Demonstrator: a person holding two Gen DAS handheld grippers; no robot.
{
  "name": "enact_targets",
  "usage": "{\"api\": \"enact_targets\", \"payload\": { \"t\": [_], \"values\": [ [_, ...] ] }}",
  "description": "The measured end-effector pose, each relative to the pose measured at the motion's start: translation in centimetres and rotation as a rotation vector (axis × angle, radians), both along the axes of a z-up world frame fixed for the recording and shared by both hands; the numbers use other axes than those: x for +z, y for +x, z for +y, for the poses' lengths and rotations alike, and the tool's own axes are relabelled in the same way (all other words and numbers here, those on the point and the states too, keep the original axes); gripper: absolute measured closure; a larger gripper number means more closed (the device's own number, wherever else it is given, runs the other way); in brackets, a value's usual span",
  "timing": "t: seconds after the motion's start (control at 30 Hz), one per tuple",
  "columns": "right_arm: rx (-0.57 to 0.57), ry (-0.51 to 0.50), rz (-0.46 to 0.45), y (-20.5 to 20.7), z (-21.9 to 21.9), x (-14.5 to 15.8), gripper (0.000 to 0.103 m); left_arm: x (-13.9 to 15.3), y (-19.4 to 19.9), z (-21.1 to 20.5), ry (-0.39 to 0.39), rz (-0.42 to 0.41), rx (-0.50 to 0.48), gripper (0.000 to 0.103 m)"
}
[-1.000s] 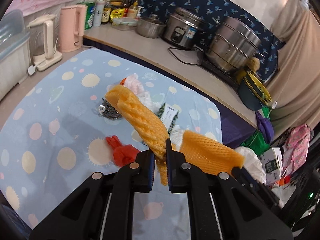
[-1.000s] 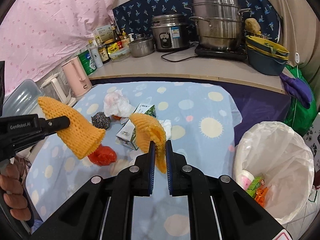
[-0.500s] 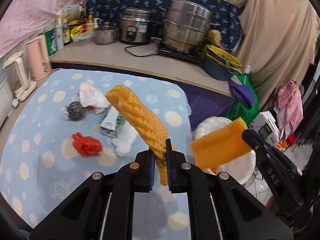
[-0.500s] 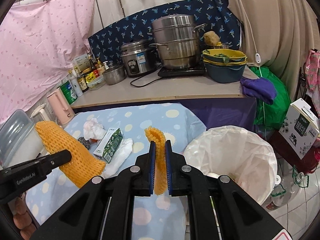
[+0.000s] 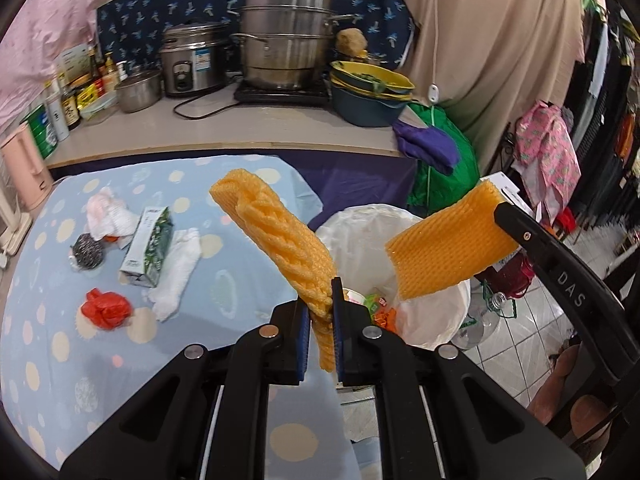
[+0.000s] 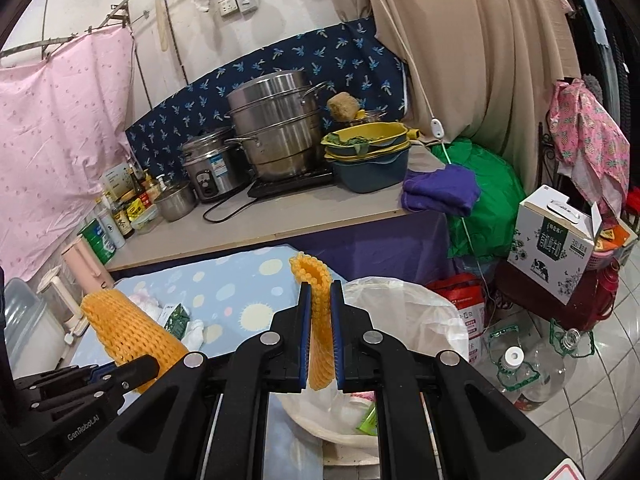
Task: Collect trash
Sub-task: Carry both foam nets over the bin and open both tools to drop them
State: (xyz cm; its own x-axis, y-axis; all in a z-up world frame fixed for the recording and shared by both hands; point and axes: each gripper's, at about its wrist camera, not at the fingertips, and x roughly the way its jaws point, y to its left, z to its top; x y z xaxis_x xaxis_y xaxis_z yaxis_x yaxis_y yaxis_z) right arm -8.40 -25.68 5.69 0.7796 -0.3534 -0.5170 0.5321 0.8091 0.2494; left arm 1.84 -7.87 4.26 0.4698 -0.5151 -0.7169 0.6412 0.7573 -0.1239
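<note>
My left gripper [image 5: 321, 312] is shut on an orange foam net sleeve [image 5: 276, 236] and holds it at the table's right edge, beside the bin. My right gripper [image 6: 320, 312] is shut on a second orange foam net sleeve [image 6: 318, 320], which also shows in the left wrist view [image 5: 444, 248] above the white-lined trash bin [image 5: 356, 236]. The bin [image 6: 404, 300] holds some wrappers. On the blue dotted tablecloth [image 5: 48, 344] lie a red plastic wad [image 5: 106, 308], a green carton [image 5: 150, 246], white tissues [image 5: 176, 268], a steel scourer [image 5: 86, 252] and a crumpled white wad [image 5: 106, 216].
A counter [image 5: 240, 128] behind the table carries a rice cooker [image 5: 192, 60], a steel steamer pot [image 5: 286, 36], stacked basins [image 5: 372, 92] and bottles. On the tiled floor right of the bin stand a cardboard box [image 6: 556, 236], plastic bottles [image 6: 516, 368] and a green bag [image 6: 480, 208].
Both grippers have swung right from over the table toward the bin, each still holding its foam sleeve. The right sleeve now hangs over the bin's opening.
</note>
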Motion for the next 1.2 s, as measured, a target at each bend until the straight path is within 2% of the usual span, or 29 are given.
{"api": "enact_targets", "payload": {
  "t": [0.43,0.87,1.03,1.1,1.17,1.2],
  "values": [
    [-0.076,0.025,0.051,-0.2,-3.6,-2.8,0.094,-1.6,-0.8,-6.6,0.042,-0.033,-0.089,0.094],
    [-0.095,0.05,0.109,1.8,-5.3,-5.4,0.094,-3.8,1.0,-10.5,0.064,-0.031,-0.098,0.093],
    [-0.114,0.046,0.107,2.0,-5.7,-5.5,0.089,-3.8,1.2,-11.1,0.062,-0.049,-0.095,0.092],
    [-0.12,0.045,0.106,2.0,-5.8,-5.4,0.087,-3.9,1.2,-11.3,0.068,-0.052,-0.091,0.086],
    [-0.124,0.045,0.1,1.9,-5.8,-5.3,0.08,-3.9,1.3,-11.3,0.068,-0.051,-0.081,0.072],
    [-0.127,0.043,0.095,1.9,-5.7,-5.2,0.074,-3.9,1.4,-11.2,0.066,-0.052,-0.072,0.059]
  ]
}}
